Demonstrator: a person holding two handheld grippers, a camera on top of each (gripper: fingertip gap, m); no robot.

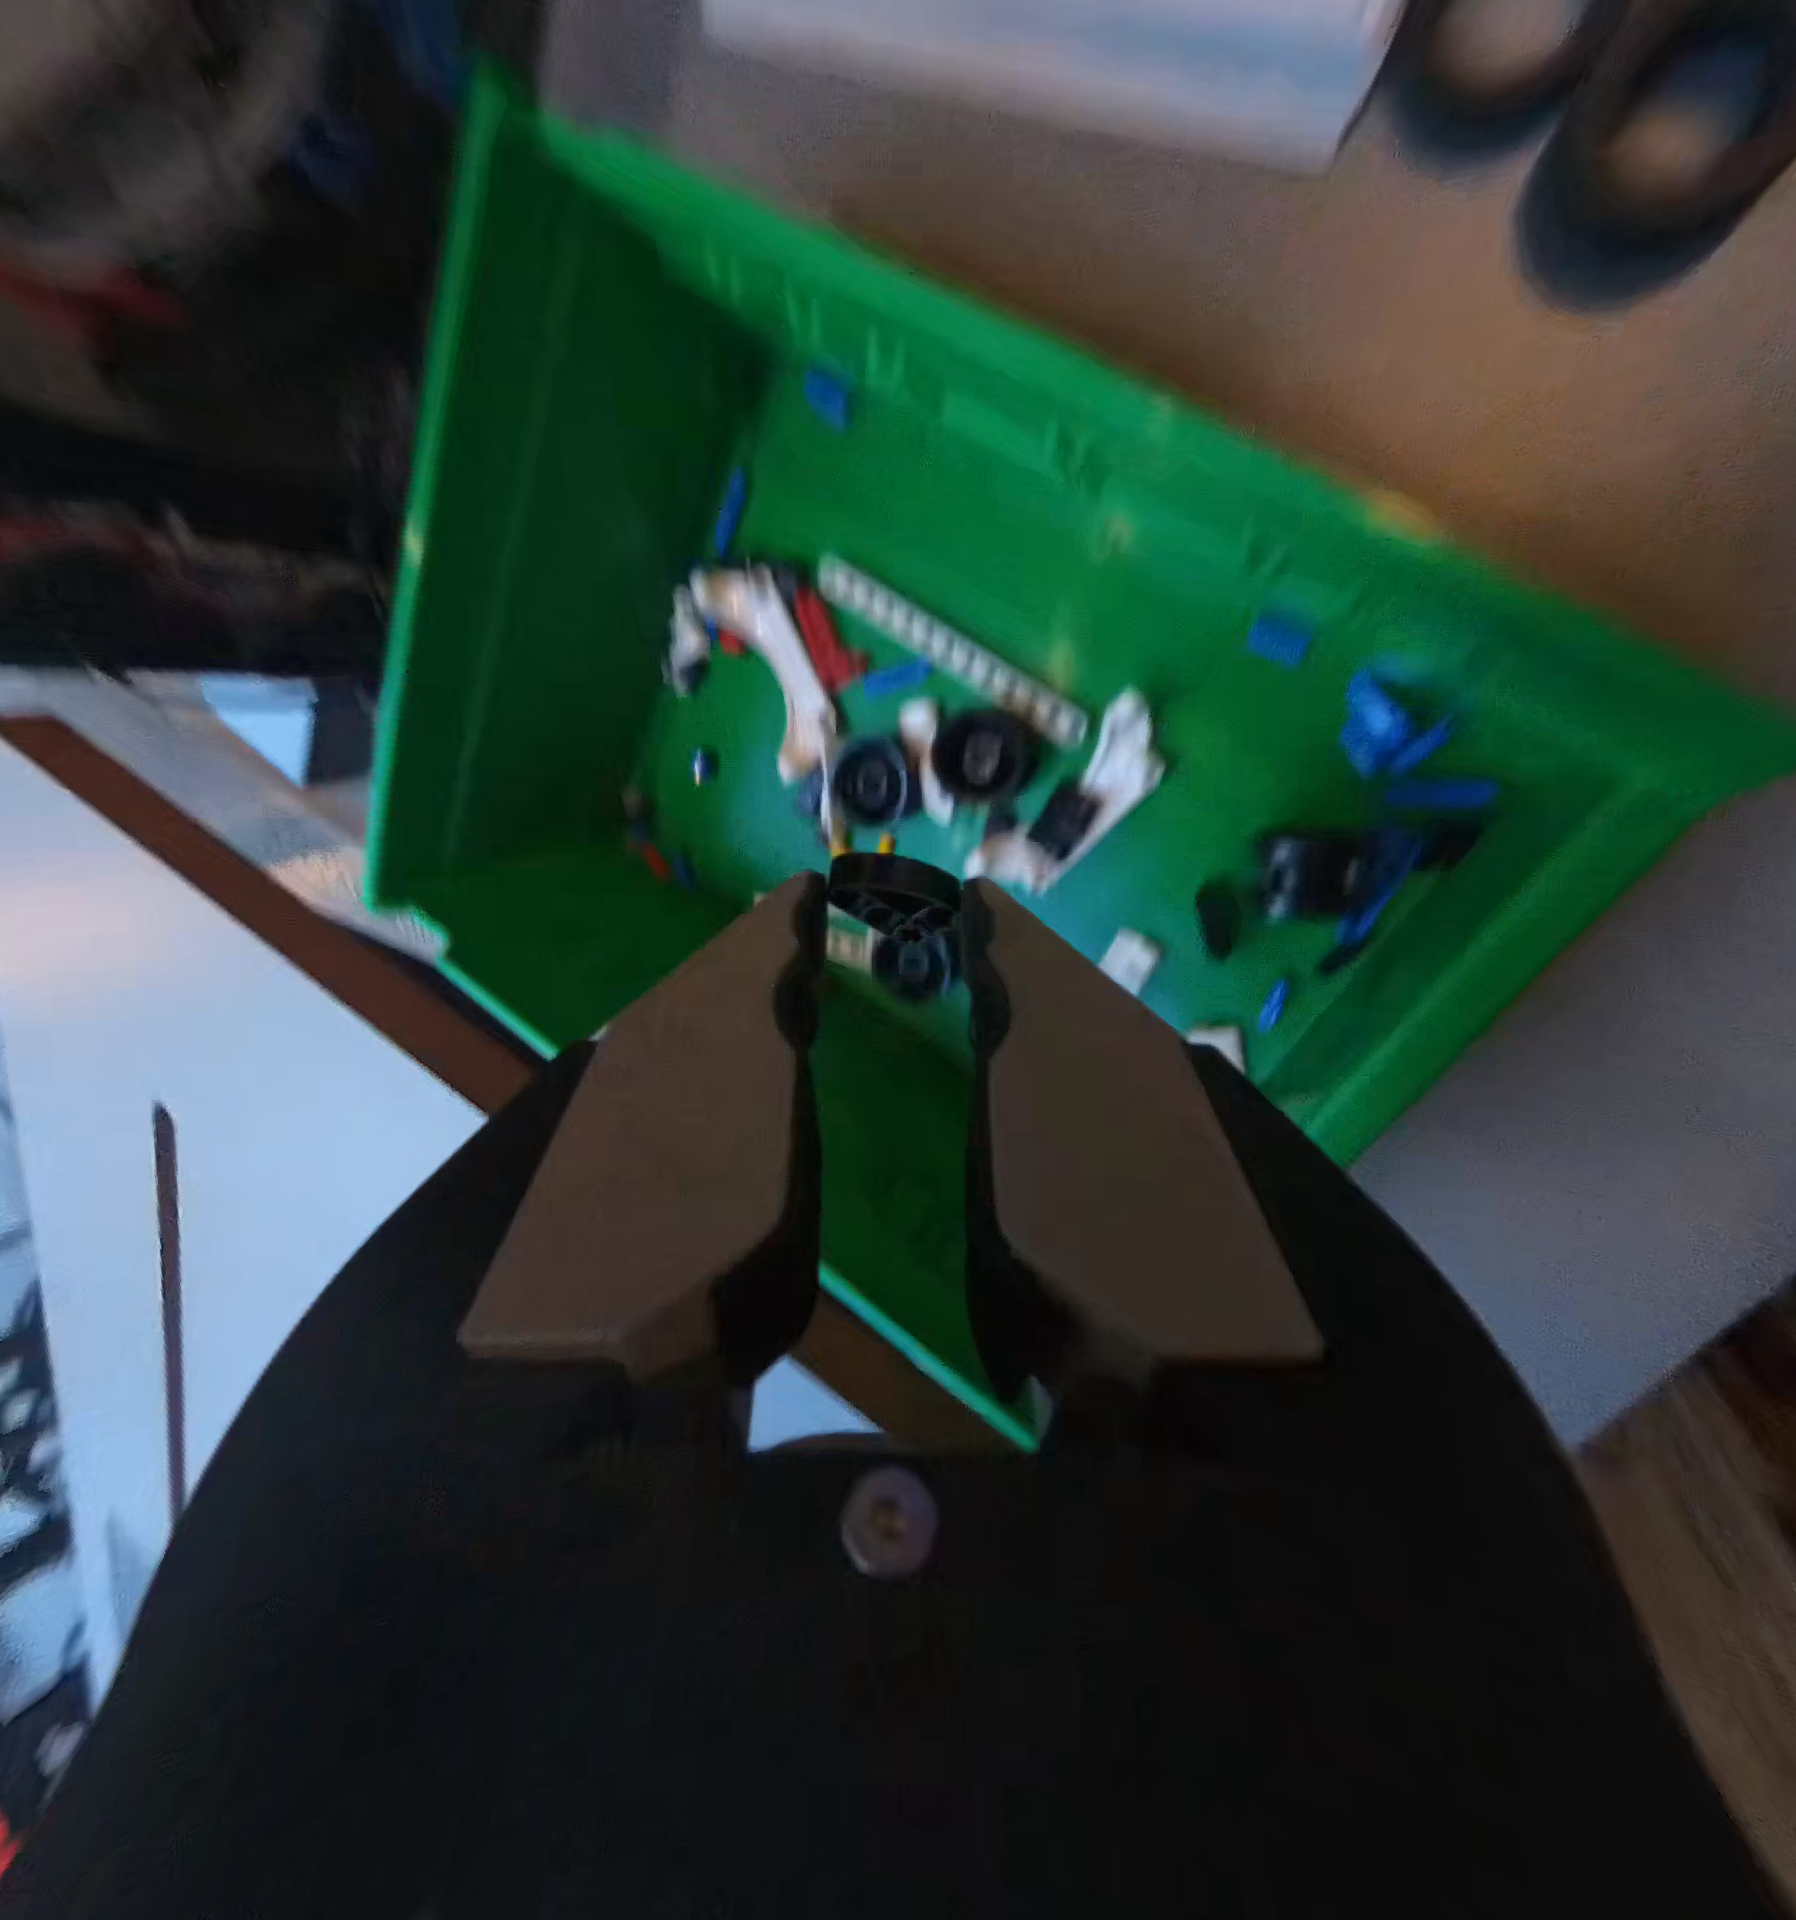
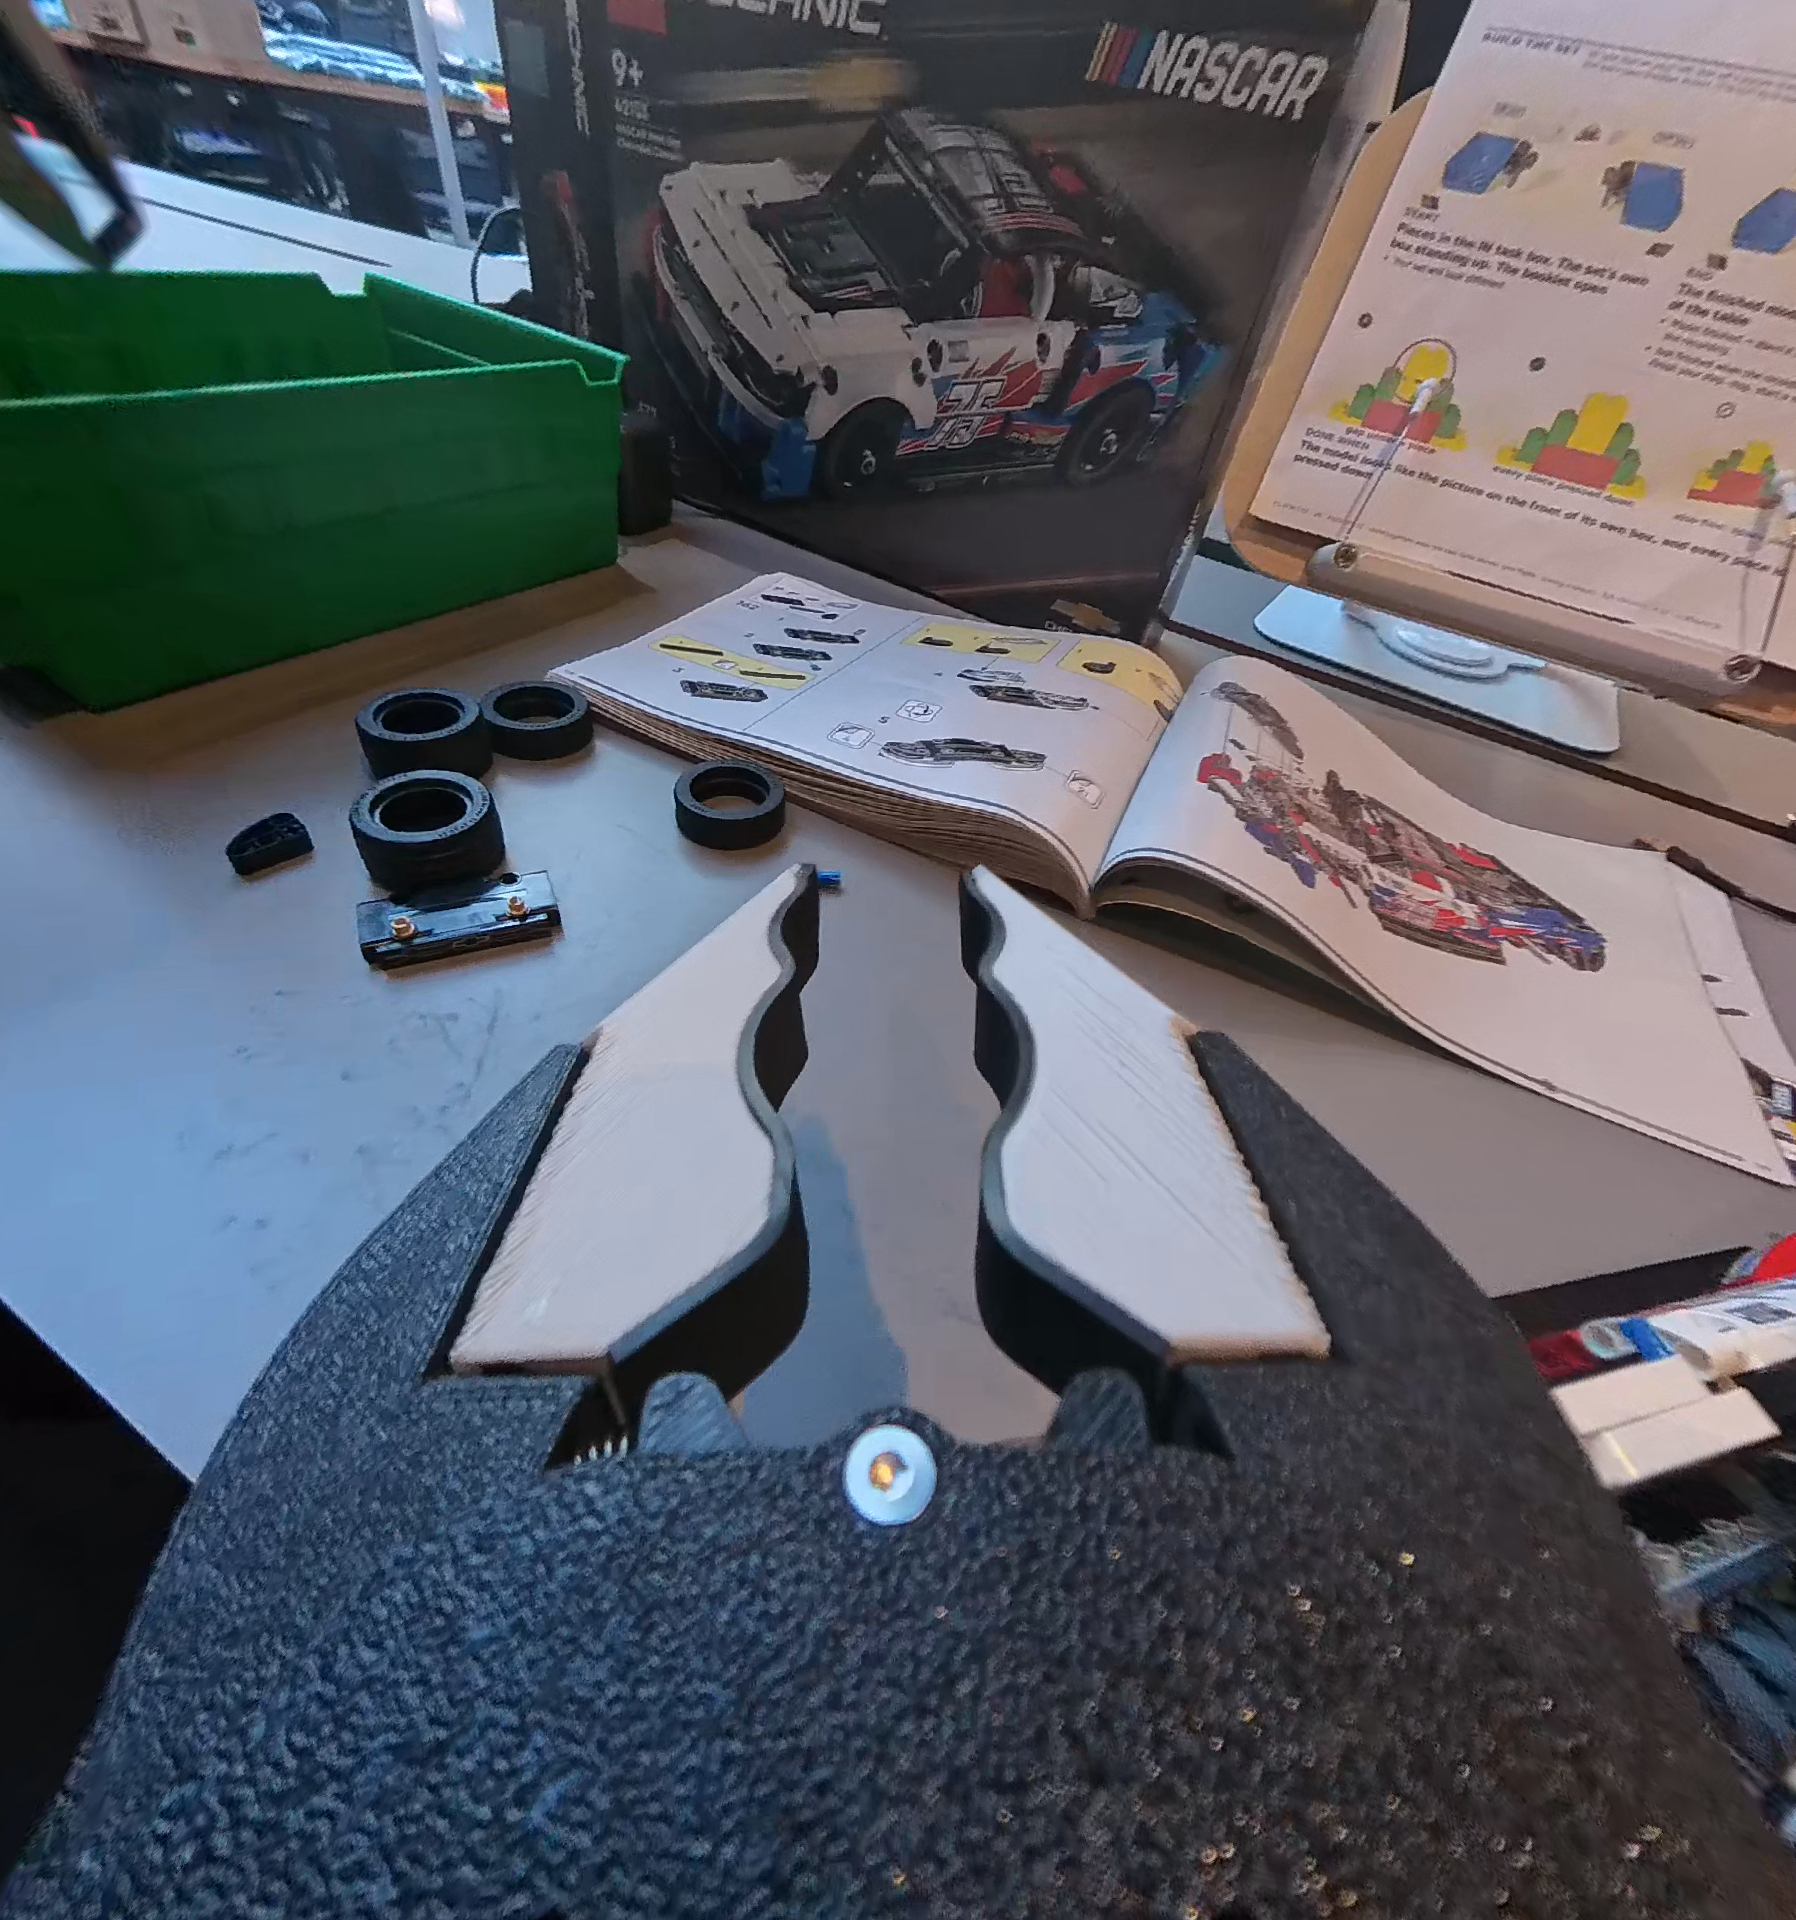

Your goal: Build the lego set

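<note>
Left gripper (image 1: 894,894) grasps a black wheel hub (image 1: 892,902) above the green bin (image 1: 582,436), frame centre; right gripper (image 2: 889,883) released over the table (image 2: 198,1060).

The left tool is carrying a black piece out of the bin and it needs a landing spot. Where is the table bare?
Bare table lies near its front edge, this side of the tyres and black plate. Crowded: between green bin and open booklet.

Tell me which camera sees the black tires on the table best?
The right wrist view: four black tires sit sharp on the grey table, beyond the open right tongs. The left wrist view looks into the green bin and shows no table tires.
</note>
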